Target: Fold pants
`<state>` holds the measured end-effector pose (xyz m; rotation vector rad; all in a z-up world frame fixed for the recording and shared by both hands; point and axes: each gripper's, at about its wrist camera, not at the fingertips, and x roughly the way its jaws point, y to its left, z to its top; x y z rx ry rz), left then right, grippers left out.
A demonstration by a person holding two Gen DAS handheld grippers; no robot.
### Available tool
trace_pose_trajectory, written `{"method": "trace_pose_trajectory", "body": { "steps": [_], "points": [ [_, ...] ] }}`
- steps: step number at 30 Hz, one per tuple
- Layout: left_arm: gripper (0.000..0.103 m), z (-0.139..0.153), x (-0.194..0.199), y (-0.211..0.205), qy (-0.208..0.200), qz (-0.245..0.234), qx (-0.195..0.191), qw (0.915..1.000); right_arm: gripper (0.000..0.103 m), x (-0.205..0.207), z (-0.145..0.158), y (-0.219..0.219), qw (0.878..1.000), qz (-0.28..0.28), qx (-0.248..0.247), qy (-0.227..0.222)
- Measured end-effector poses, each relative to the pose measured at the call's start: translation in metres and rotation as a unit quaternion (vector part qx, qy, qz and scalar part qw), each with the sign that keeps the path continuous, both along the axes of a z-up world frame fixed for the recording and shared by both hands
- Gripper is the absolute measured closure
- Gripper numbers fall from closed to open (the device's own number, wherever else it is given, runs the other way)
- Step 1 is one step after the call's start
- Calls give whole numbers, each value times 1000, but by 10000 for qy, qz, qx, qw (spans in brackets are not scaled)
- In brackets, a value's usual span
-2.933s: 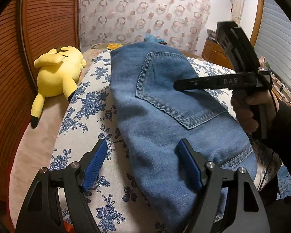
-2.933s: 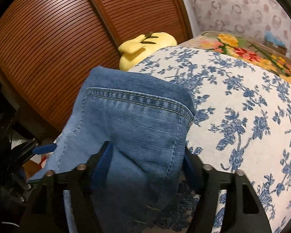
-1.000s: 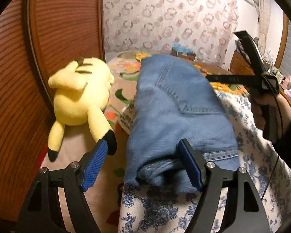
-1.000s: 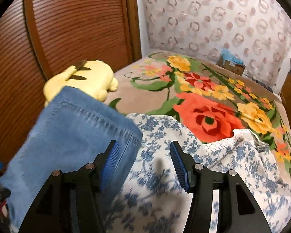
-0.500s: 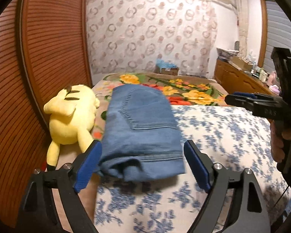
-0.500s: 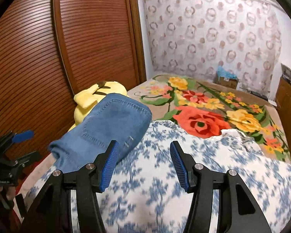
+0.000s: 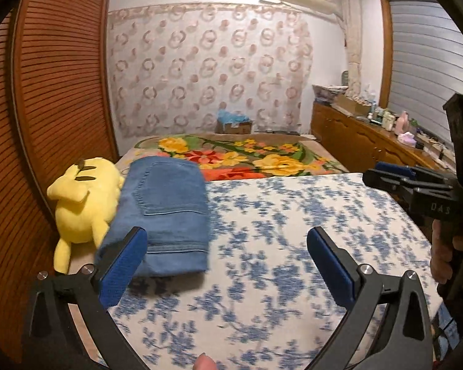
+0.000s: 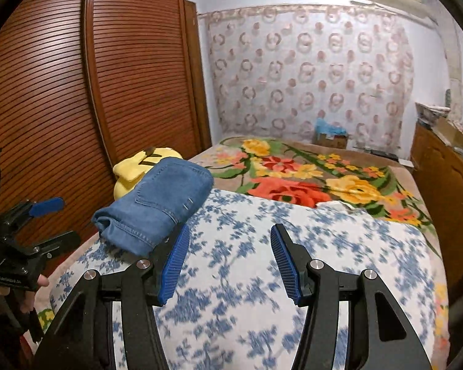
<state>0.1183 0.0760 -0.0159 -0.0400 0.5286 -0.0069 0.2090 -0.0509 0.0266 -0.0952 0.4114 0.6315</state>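
Pants now lie folded and released beside the plush toy, left gripper jaws opening empty, right gripper parted, empty, so folding looks finished.

Readable text: white letters "D A S" on the side of the black plastic body of the right gripper, seen from the left wrist, behind its blue-padded fingers. The small label on the left gripper is too blurred to read.
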Motion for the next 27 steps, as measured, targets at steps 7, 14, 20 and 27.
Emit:
{"method": "trace_pose_trajectory", "body": {
  "steps": [7,14,20,27],
  "points": [
    [0,8,-18,-39,-115,-9,149,9998,38,-55,0,-35,9994,-323,99,-122],
    [0,23,-35,-61,-296,-126,82,9994,30,-102,7,-56,9975,-625,140,-300],
    [0,32,-44,-78,-383,-152,163,9990,27,-132,13,-68,9954,-837,200,-423],
    [0,45,-49,-89,-510,-182,210,9983,26,-152,19,-82,9931,-991,291,-564]
  ]
}}
